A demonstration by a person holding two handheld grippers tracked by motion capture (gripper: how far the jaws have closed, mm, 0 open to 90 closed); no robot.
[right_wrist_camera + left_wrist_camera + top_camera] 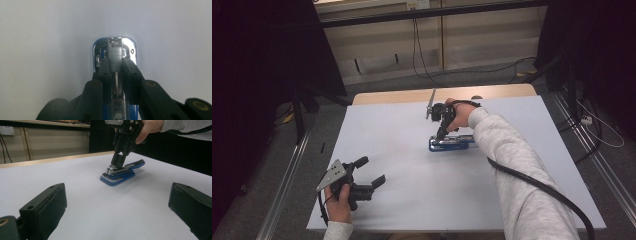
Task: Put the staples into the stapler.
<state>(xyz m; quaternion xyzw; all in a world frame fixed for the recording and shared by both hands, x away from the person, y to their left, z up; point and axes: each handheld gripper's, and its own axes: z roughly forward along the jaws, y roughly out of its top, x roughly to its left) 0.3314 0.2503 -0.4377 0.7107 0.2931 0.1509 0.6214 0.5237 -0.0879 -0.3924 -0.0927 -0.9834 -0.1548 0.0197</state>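
Observation:
A blue stapler (pixel 453 143) with a silver metal top lies flat near the middle of the white table (pixel 412 205). My right gripper (pixel 441 135) comes down on its left end, tilted steeply. In the right gripper view the two jaws close on the stapler's (pixel 115 48) narrow metal arm from both sides, so the right gripper (pixel 115 62) is shut on it. The left gripper view shows the stapler (pixel 122 173) with the right gripper (pixel 118 163) on its near end. My left gripper (pixel 372 171) rests low at the table's front left, open and holding nothing, its jaws (pixel 117 191) wide apart.
A thick black cable (pixel 542 187) trails along the person's right sleeve. A wooden strip (pixel 412 94) edges the table's far side. Metal rails (pixel 287 180) run along the floor on both sides, with loose cables (pixel 597 125) at the right.

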